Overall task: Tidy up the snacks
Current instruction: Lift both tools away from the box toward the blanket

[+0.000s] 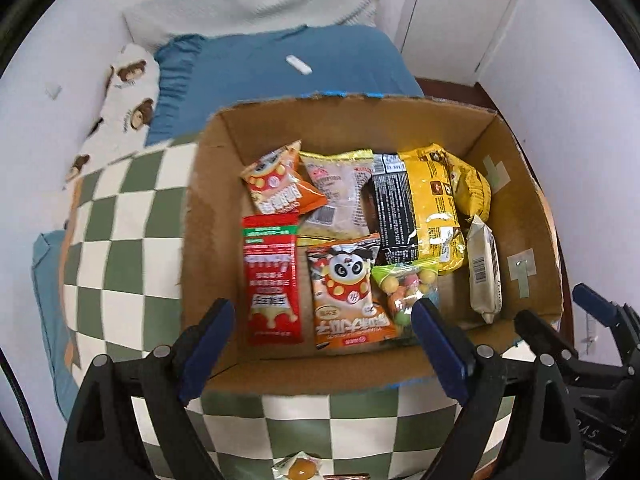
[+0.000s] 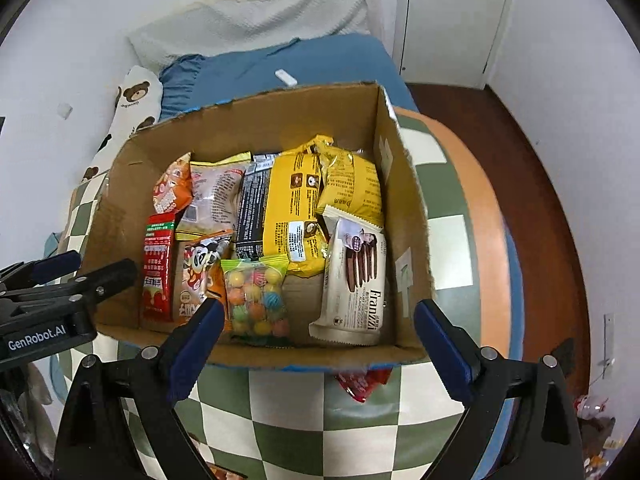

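Note:
An open cardboard box (image 1: pixel 200 220) stands on the checkered blanket and holds several snack packets. Among them are a red packet (image 1: pixel 272 280), an orange panda packet (image 1: pixel 348 292), a bag of coloured candy balls (image 2: pixel 256 296), a white wafer pack (image 2: pixel 356 280) and yellow bags (image 2: pixel 296 204). My left gripper (image 1: pixel 322 312) hovers open above the box's near edge, with nothing between its fingers. My right gripper (image 2: pixel 320 312) hangs open beside it over the same edge, also holding nothing. A red wrapper (image 2: pixel 360 384) pokes out below the box front. A small yellow sweet (image 1: pixel 300 470) lies on the blanket.
The green-and-white checkered blanket (image 2: pixel 360 432) covers a bed with a blue pillow (image 1: pixel 280 76) and a bear-print cushion (image 1: pixel 128 92). A small white object (image 1: pixel 298 65) lies on the pillow. A white wall is on the left. Dark wood floor (image 2: pixel 540 184) and a white door (image 2: pixel 452 20) are on the right.

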### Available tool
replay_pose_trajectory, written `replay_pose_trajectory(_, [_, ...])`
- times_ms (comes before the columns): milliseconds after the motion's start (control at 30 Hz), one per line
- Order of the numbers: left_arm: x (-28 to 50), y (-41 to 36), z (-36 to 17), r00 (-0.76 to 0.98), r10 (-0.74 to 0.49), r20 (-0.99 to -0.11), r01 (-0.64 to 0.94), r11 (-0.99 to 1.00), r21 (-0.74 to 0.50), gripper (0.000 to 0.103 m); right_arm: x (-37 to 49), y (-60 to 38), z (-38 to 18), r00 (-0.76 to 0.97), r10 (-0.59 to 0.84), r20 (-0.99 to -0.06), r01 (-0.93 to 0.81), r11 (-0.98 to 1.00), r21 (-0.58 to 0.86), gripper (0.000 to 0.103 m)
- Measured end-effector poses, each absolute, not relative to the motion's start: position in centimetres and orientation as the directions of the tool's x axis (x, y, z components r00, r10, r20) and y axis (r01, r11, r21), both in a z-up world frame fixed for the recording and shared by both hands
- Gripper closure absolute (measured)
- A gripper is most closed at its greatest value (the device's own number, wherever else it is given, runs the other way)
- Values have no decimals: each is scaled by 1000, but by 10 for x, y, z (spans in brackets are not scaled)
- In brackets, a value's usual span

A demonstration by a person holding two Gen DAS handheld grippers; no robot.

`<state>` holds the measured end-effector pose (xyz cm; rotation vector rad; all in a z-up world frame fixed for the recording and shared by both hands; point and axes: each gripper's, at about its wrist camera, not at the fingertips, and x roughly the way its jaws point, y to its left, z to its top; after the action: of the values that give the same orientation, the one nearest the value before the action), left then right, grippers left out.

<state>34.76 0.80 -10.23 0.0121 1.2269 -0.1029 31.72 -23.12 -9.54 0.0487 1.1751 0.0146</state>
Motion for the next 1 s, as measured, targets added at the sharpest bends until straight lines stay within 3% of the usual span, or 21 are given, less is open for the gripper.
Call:
replay_pose_trajectory(400, [275, 18, -41, 522, -72, -850, 83, 996, -33, 12, 252, -227, -27, 558, 27, -830, 4, 999, 35, 5])
replay_pose_trajectory(667, [241, 23, -26, 554, -94, -827, 81, 995, -59, 12, 210, -228, 6, 598, 82, -798, -10, 995, 95, 5])
replay_pose_trajectory(867, [211, 31, -55, 485, -87, -870, 78, 995, -56, 12, 184, -232, -22, 511, 139, -848, -21, 989, 149, 5])
replay_pose_trajectory(1000, [185, 33, -101, 372, -62, -926, 94, 995, -29, 12, 157, -240, -79, 361, 230, -904, 7, 969, 249, 5])
